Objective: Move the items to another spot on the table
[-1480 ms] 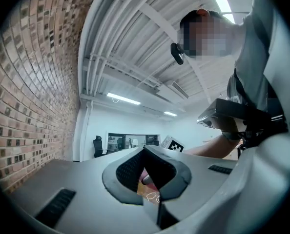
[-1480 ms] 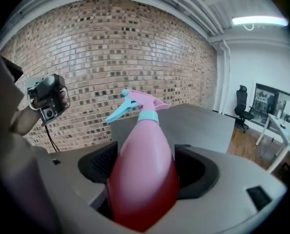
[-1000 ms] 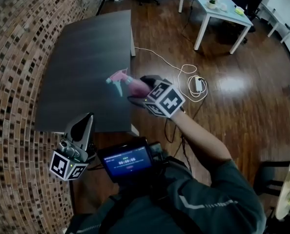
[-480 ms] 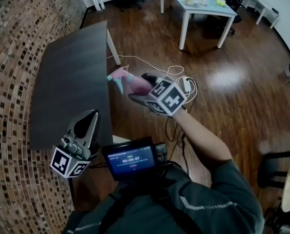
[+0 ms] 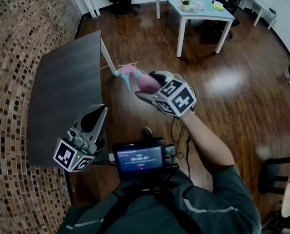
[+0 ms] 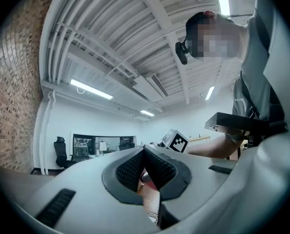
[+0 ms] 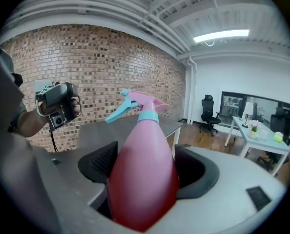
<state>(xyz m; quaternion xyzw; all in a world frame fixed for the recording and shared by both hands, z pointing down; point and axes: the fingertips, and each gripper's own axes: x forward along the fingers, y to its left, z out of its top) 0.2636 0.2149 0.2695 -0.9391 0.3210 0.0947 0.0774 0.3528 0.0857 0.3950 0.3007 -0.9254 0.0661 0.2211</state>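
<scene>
Spray bottle (image 5: 136,77), clamped in the right gripper (image 5: 147,85) mid-frame, awaits setting on the table (image 5: 62,91); left gripper (image 5: 98,115) closed, empty.

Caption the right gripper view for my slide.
Right gripper clamps a pink spray bottle before a dark table and brick wall.

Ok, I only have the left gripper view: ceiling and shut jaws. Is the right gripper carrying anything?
Observer: Yes, the right gripper is clamped on a pink spray bottle.
Operator: Is it over the table?
Observer: No. In the head view it hangs over the wooden floor, just beside the dark table.
Operator: Which way does it face?
Observer: Its spray head points toward the table.
</scene>
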